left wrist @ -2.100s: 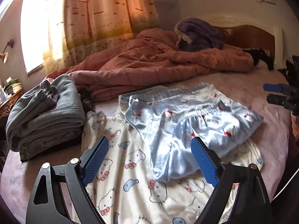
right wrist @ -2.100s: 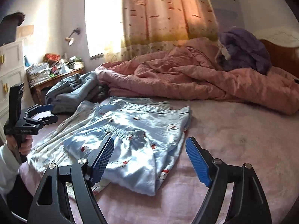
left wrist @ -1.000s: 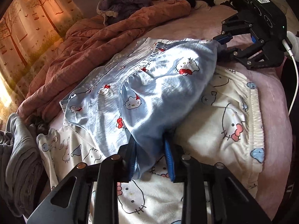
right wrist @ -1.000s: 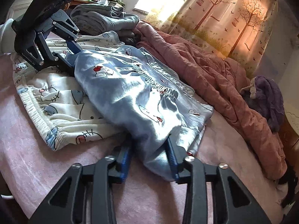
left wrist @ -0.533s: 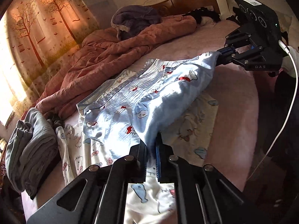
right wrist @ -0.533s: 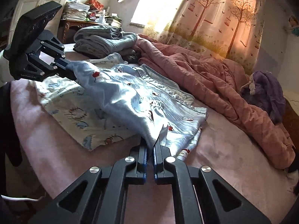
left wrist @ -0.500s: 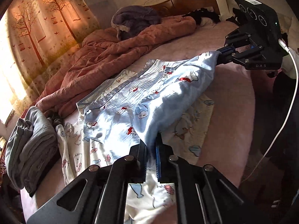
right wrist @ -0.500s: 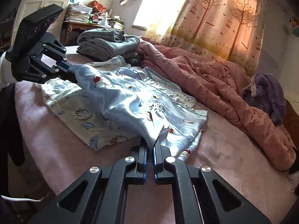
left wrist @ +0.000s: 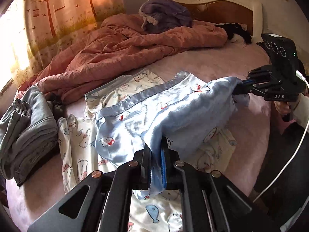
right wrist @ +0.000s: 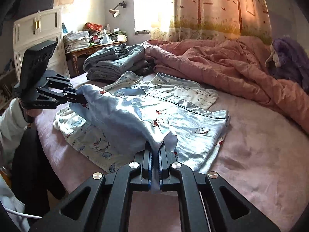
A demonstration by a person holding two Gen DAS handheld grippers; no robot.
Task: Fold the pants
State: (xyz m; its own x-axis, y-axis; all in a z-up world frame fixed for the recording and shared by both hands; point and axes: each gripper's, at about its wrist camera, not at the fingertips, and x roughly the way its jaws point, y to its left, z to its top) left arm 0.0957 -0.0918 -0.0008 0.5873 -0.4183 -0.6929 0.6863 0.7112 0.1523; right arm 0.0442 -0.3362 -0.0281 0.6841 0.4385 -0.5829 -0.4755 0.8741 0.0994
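Note:
Light blue satin pants (left wrist: 185, 112) with small cat prints lie across the pink bed, over a white cat-print garment (left wrist: 81, 135). My left gripper (left wrist: 155, 154) is shut on one corner of the pants' near edge. My right gripper (left wrist: 239, 89) is shut on the other corner, at the right. The edge hangs lifted between them, off the bed. In the right wrist view my right gripper (right wrist: 155, 154) pinches the blue pants (right wrist: 173, 119), and my left gripper (right wrist: 81, 98) holds the far corner at the left.
A rumpled pink quilt (left wrist: 125, 52) and a purple garment (left wrist: 164, 15) lie at the back of the bed. Folded grey clothes (left wrist: 25, 131) sit at the left. A cluttered side table (right wrist: 92, 44) and a white cabinet (right wrist: 36, 36) stand beyond the bed. The headboard (left wrist: 222, 13) is behind.
Both grippers went from open to shut on the pants' corners, then lifted the edge and pulled it toward me. The pants have slid, uncovering more of the white garment behind.

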